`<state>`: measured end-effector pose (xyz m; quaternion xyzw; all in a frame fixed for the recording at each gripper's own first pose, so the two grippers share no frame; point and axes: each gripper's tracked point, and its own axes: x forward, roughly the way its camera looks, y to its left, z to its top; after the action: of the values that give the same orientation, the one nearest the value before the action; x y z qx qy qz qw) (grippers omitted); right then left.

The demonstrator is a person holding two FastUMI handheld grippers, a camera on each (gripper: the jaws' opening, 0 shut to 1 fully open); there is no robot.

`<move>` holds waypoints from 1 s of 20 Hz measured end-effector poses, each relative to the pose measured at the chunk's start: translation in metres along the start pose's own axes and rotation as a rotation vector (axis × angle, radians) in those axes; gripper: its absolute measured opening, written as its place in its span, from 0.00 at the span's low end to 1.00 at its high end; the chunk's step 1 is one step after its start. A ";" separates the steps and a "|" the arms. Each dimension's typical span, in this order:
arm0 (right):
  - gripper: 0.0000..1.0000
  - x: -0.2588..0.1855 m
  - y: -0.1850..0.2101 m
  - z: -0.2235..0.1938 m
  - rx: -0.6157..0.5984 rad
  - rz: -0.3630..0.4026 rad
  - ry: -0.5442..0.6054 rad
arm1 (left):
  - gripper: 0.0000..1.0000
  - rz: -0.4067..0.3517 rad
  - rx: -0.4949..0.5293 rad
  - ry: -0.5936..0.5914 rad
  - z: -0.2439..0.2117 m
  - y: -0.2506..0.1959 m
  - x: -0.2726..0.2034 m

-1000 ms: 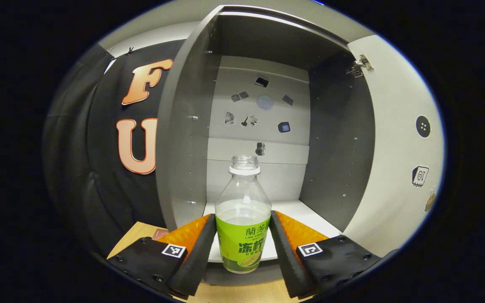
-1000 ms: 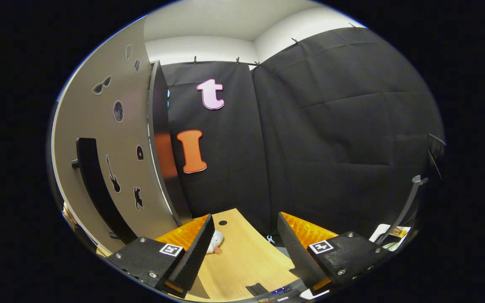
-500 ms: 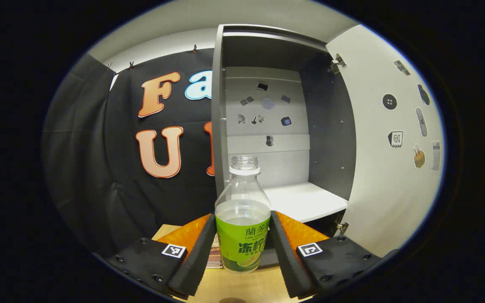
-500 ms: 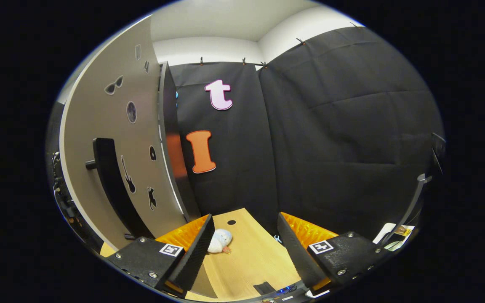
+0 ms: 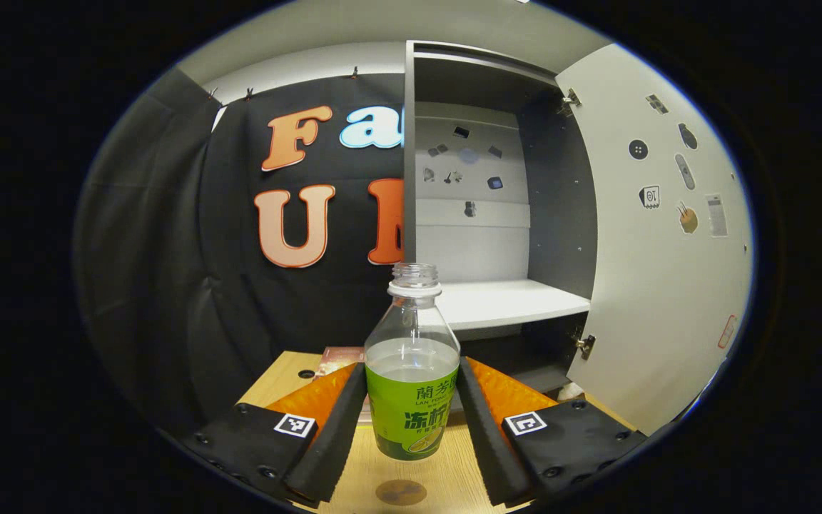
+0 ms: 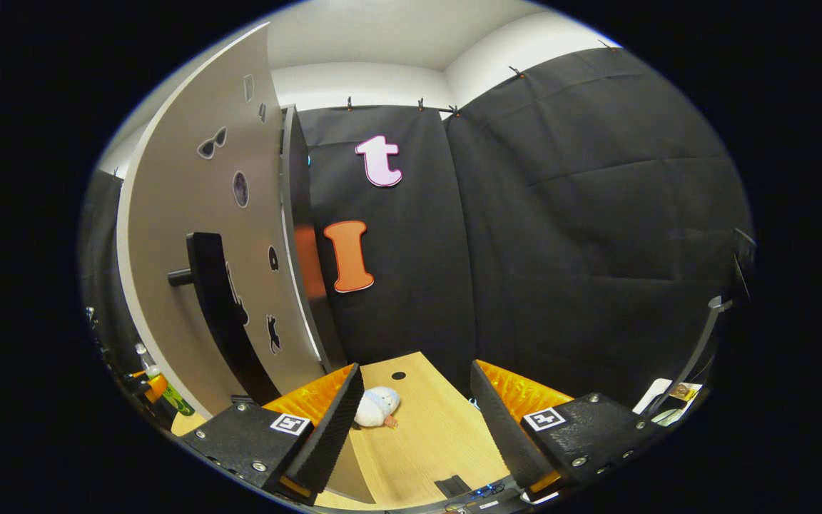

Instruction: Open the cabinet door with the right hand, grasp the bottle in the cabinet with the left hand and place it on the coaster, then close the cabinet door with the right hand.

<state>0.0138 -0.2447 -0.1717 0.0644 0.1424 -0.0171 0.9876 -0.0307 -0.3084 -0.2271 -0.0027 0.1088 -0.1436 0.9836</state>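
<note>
A clear bottle (image 5: 411, 371) with a green label and no cap hangs upright between the fingers of my left gripper (image 5: 411, 368), which is shut on it, above the wooden table. A round brown coaster (image 5: 400, 492) lies on the table just below and in front of the bottle. The grey cabinet (image 5: 561, 214) stands open behind and to the right, its white shelf (image 5: 511, 303) bare. Its door (image 5: 661, 250) is swung wide. My right gripper (image 6: 414, 371) is open and holds nothing, to the right of the door (image 6: 190, 214) and its black handle (image 6: 222, 314). The bottle (image 6: 177, 403) peeks past the door's lower edge.
A flat reddish book-like item (image 5: 340, 353) lies on the wooden table (image 5: 275, 375) behind the bottle. A small white plush toy (image 6: 377, 407) sits on the table (image 6: 425, 435) near my right gripper. A thin stand (image 6: 696, 350) rises at the far right.
My left gripper has drawn the bottle back out of the cabinet and over the table; the coaster has come into view beneath it. The right gripper has shifted slightly, still open.
</note>
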 end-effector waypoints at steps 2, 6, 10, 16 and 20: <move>0.93 -0.001 0.002 -0.002 -0.009 -0.003 0.005 | 0.83 0.004 -0.027 0.024 -0.025 0.005 -0.005; 0.93 -0.003 0.008 -0.004 -0.026 -0.002 0.020 | 0.82 0.031 -0.018 0.062 -0.071 0.019 -0.009; 0.93 -0.007 0.016 -0.003 -0.042 0.000 0.019 | 0.82 0.033 -0.021 0.092 -0.112 0.022 -0.008; 0.93 -0.004 0.017 -0.011 0.000 -0.002 0.054 | 0.82 0.035 -0.033 0.162 -0.177 0.027 -0.001; 0.93 -0.005 0.013 -0.011 -0.015 -0.024 0.058 | 0.82 0.044 -0.027 0.164 -0.195 0.028 0.006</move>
<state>0.0071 -0.2302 -0.1790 0.0556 0.1721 -0.0260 0.9832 -0.0591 -0.2778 -0.4200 -0.0019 0.1910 -0.1202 0.9742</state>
